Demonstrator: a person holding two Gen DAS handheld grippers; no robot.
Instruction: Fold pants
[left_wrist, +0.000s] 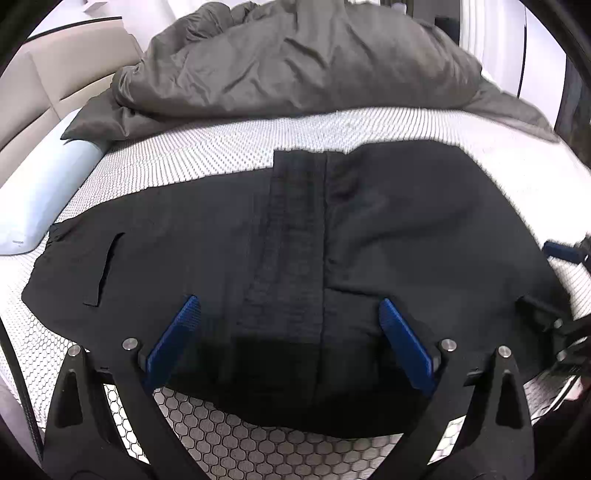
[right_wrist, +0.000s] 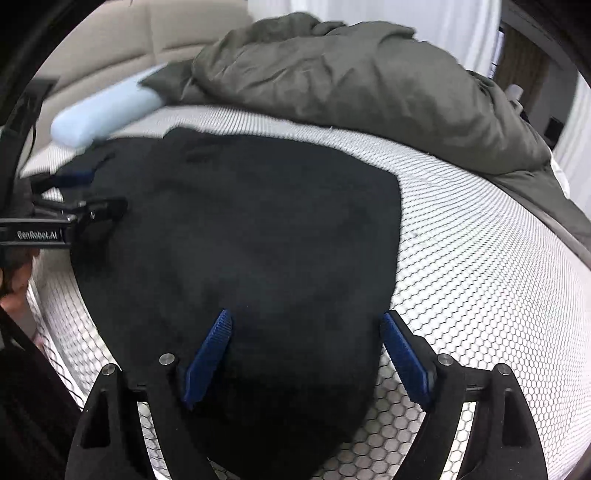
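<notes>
Black pants (left_wrist: 406, 229) lie spread flat on the white honeycomb-patterned mattress (left_wrist: 221, 155). A ribbed band (left_wrist: 291, 258) runs down their middle and a pocket slit (left_wrist: 105, 266) shows at the left. My left gripper (left_wrist: 289, 301) hovers over the near part of the pants, open, with only flat cloth under its blue pads (left_wrist: 173, 343). In the right wrist view the pants (right_wrist: 240, 221) fill the centre. My right gripper (right_wrist: 306, 314) is open over their near right edge, gripping nothing. The left gripper (right_wrist: 74, 192) shows at the far left edge.
A crumpled grey duvet (left_wrist: 295, 62) is heaped at the far side of the bed. A light blue pillow (left_wrist: 40, 195) lies at the left by the beige headboard (left_wrist: 48, 81). Bare mattress (right_wrist: 480, 266) lies right of the pants. A person's hand (right_wrist: 14, 291) shows at the left.
</notes>
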